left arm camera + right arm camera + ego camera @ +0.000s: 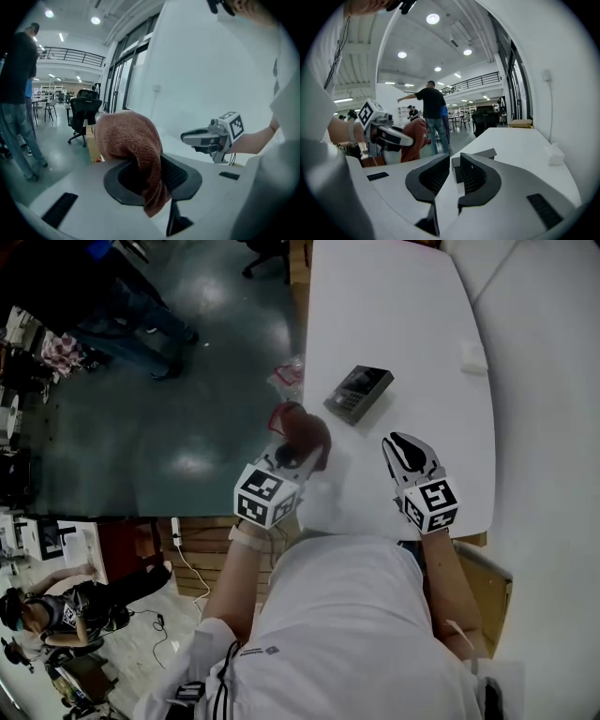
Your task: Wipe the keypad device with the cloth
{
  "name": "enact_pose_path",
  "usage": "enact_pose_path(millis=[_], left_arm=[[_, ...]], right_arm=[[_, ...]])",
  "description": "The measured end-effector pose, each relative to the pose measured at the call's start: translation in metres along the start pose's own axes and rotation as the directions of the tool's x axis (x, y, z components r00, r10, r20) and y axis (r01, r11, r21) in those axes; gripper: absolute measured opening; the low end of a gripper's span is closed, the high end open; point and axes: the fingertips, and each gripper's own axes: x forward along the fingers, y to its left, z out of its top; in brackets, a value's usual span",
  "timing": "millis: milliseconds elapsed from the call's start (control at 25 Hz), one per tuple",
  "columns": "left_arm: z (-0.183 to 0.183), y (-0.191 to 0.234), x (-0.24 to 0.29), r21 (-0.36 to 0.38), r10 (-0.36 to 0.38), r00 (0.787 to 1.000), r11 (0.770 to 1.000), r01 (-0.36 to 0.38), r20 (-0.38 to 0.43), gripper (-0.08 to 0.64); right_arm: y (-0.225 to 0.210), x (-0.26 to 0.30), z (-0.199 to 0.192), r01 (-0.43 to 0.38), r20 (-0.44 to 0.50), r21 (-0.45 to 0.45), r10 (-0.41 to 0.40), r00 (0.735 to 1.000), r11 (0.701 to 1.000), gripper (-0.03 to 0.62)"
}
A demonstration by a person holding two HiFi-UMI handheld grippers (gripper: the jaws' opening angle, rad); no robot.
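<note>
The keypad device (358, 393), dark grey with a small screen, lies on the white table (394, 306). My left gripper (298, 448) hovers at the table's near left edge, a little short of the device, shut on a brown cloth (307, 432). In the left gripper view the cloth (133, 140) drapes out over the jaws of the left gripper (151, 177). My right gripper (403, 442) stands to the right of the device, shut and empty. In the right gripper view the right gripper (454, 176) points at the device (483, 154), with the cloth (414, 139) to its left.
A clear plastic bag with red print (289, 377) lies at the table's left edge beside the device. A small white block (473, 359) sits at the right side of the table. People stand on the floor (187, 352) to the left.
</note>
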Motion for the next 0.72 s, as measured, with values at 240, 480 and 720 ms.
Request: enact_pose_path(millis=[240, 480, 720], left_arm=[[0.010, 0.017, 0.027, -0.049, 0.015, 1.000, 0.999, -0.015, 0.016, 0.067], [0.031, 0.042, 0.054, -0.131, 0.004, 0.998, 0.991, 0.005, 0.068, 0.067], [0.037, 0.056, 0.078, -0.093, -0.026, 0.999, 0.995, 0.028, 0.029, 0.067]], right_arm=[[-0.016, 0.023, -0.009, -0.074, -0.144, -0.409, 0.016, 0.989, 0.909, 0.157], [-0.041, 0.056, -0.015, -0.158, -0.220, -0.571, 0.036, 0.975, 0.806, 0.176], [-0.052, 0.078, -0.027, -0.257, -0.324, -0.628, 0.053, 0.944, 0.735, 0.213]])
